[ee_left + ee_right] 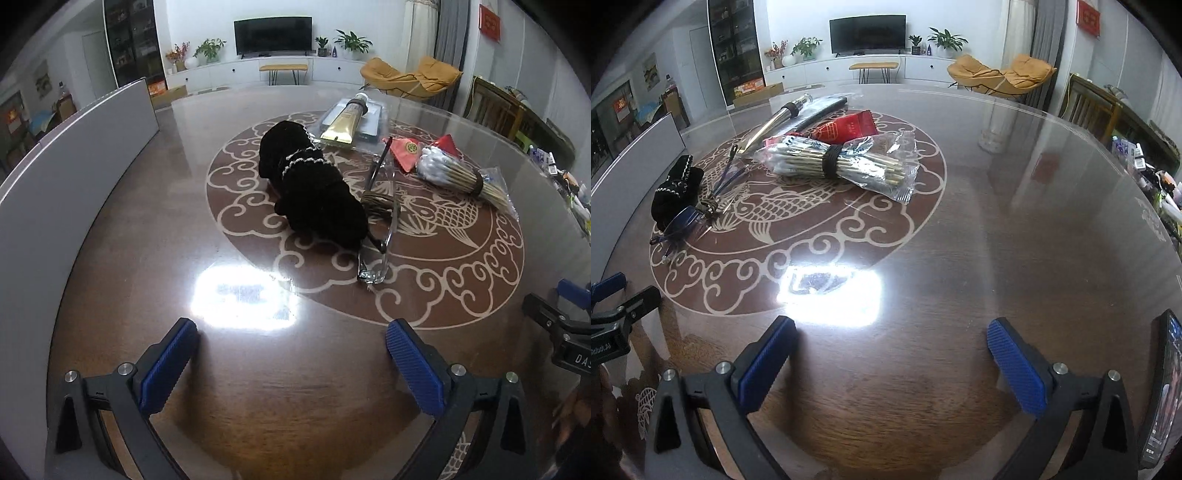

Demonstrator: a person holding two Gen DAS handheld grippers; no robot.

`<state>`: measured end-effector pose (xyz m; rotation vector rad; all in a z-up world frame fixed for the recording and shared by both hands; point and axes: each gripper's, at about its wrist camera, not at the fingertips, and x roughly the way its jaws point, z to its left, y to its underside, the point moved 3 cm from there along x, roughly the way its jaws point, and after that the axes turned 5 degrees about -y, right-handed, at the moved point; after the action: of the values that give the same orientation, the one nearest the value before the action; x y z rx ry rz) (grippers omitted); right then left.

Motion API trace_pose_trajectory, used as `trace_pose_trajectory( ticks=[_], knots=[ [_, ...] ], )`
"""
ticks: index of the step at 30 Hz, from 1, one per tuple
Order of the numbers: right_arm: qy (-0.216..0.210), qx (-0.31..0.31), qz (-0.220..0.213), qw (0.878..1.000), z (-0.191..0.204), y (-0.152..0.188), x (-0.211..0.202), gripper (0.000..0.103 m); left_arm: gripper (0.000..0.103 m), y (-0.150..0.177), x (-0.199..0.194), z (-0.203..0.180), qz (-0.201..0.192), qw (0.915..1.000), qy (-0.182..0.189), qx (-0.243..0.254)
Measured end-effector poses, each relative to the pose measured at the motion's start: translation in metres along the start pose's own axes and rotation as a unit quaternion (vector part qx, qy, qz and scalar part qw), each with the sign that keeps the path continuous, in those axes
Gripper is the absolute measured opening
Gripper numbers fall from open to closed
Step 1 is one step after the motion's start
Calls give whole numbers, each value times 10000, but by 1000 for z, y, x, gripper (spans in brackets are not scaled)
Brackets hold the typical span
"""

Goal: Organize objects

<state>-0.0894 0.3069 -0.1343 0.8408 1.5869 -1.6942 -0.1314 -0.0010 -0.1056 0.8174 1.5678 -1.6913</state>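
The cotton swabs (834, 166) lie in a clear bag on the table (997, 229), beside a black pouch (310, 188), glasses (380, 221), a gold tube (343, 123) and red packets (846, 127). Left gripper (291, 365) and right gripper (892, 363) are both spread wide, holding nothing.

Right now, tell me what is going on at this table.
A person holds a pair of tongs in each hand over a round table, and both are open and empty. The left tongs and right tongs hover above bare wood near the front edge, touching nothing. The things to sort lie untouched farther back: a black pouch, glasses, a bundle of cotton swabs, a gold tube and red packets. No sorting is under way at this moment.
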Motion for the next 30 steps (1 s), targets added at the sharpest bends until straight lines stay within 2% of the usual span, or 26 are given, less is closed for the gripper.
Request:
trace_pose_trajectory(
  ticks=[30],
  knots=[
    [-16, -14, -10, 10000, 2, -3, 4, 103, 103, 0, 4, 0, -18, 10000, -1, -21]
  ],
)
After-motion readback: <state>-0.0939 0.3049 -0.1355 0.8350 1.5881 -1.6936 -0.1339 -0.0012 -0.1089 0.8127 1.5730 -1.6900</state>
